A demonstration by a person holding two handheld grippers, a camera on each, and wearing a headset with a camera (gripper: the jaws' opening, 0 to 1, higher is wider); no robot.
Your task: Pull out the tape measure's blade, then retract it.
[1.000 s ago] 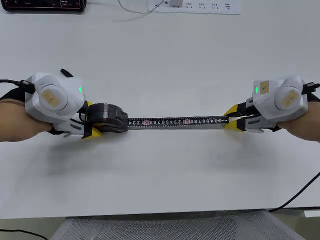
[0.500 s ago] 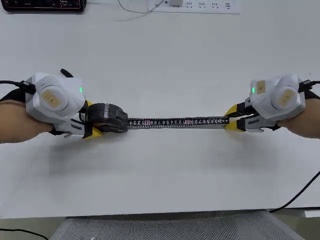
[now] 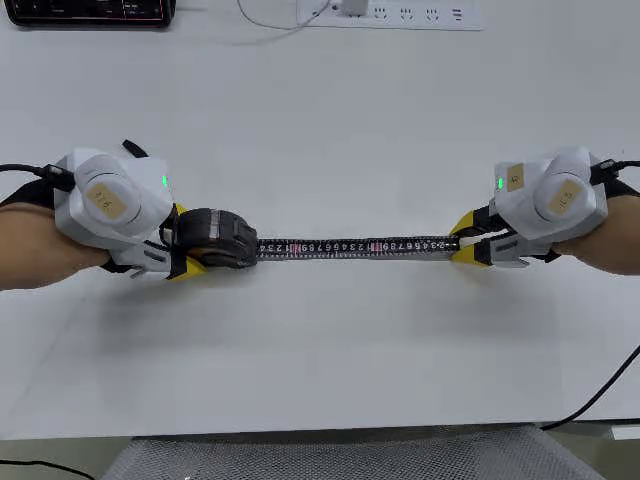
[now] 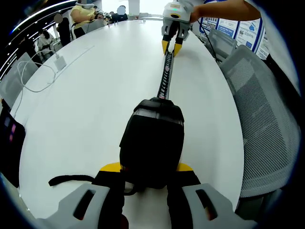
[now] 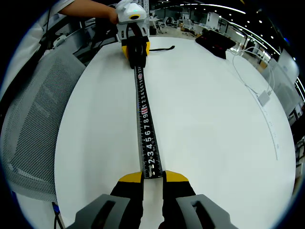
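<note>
tape measure (image 3: 217, 237): chunky, rounded black case, matte, sitting at the left of the white table (image 3: 330, 130) with its mouth facing right. blade (image 3: 355, 246): narrow flat black strip with white numerals and a few red marks, drawn out straight from the case to the right. it ran low along the table; i could not tell whether it touched the surface. a thin black strap (image 4: 71, 180) trailed from the back of the case.

left gripper (image 3: 188, 240): white shell, dark jaws with yellow tips, jaws clamped on either side of the case. in the left gripper view the case sat between the two jaws, hard against them, and the blade ran away from it toward the other gripper.

right gripper (image 3: 462, 240): same build, jaws closed together on the free end of the blade. in the right gripper view the blade's tip lay pinched between the yellow tips (image 5: 131, 177).

table top smooth and glossy. grey mesh chair (image 3: 330, 455) at the near edge; white power strip (image 3: 390, 12) at the far edge.
</note>
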